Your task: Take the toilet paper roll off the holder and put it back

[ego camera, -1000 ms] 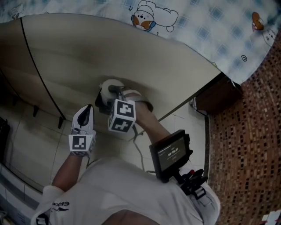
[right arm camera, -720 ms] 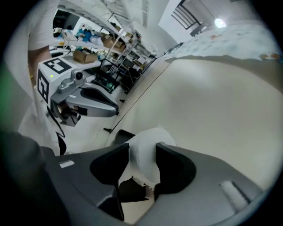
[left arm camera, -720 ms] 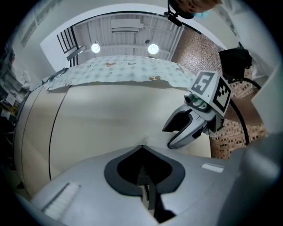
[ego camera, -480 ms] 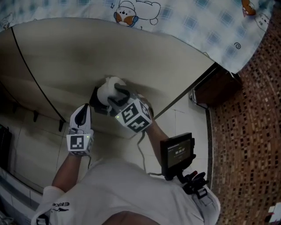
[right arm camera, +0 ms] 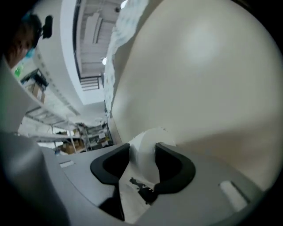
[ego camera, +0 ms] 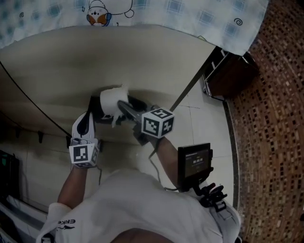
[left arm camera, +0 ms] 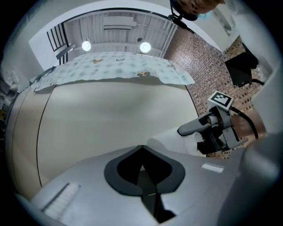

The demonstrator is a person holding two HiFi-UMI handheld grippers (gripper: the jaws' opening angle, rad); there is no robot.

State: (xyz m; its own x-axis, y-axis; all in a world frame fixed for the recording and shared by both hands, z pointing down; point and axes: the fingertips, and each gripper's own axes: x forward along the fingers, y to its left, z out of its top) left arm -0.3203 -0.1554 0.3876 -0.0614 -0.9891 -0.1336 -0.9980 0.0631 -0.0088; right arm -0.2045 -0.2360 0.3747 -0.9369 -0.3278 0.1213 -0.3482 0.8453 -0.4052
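My right gripper view shows what the head view cannot. The right gripper (right arm camera: 142, 152) has the toilet paper roll (right arm camera: 146, 139) between its jaws, a dark pad pressed against each side of the white paper, so the claw is clamped on the roll at a middling width. The left gripper view shows the left gripper (left arm camera: 141, 149) with its jaws fully together and nothing between them. Off to its right, that view also catches the right gripper's grey finger lying across the roll.

Only the head view shows where the roll sits: against the beige panel (ego camera: 156, 61), with the dark holder (ego camera: 93, 108) showing beside it. I cannot tell whether the roll is seated on the holder or just off it.

The right forearm comes up from the lower middle and angles left, marker cube (ego camera: 158, 122) on top, with the jaws reaching up-left to the roll. The left gripper points up at the panel just below and left of the roll, near the holder.

A blue checked cloth (ego camera: 190, 14) with cartoon prints hangs over the top of the panel. Below it is a floor of pale tiles (ego camera: 204, 118), with brown mosaic (ego camera: 270, 118) at the right. Two ceiling lamps (left arm camera: 86, 45) shine overhead, and shelving (right arm camera: 88, 134) stands farther back in the room.
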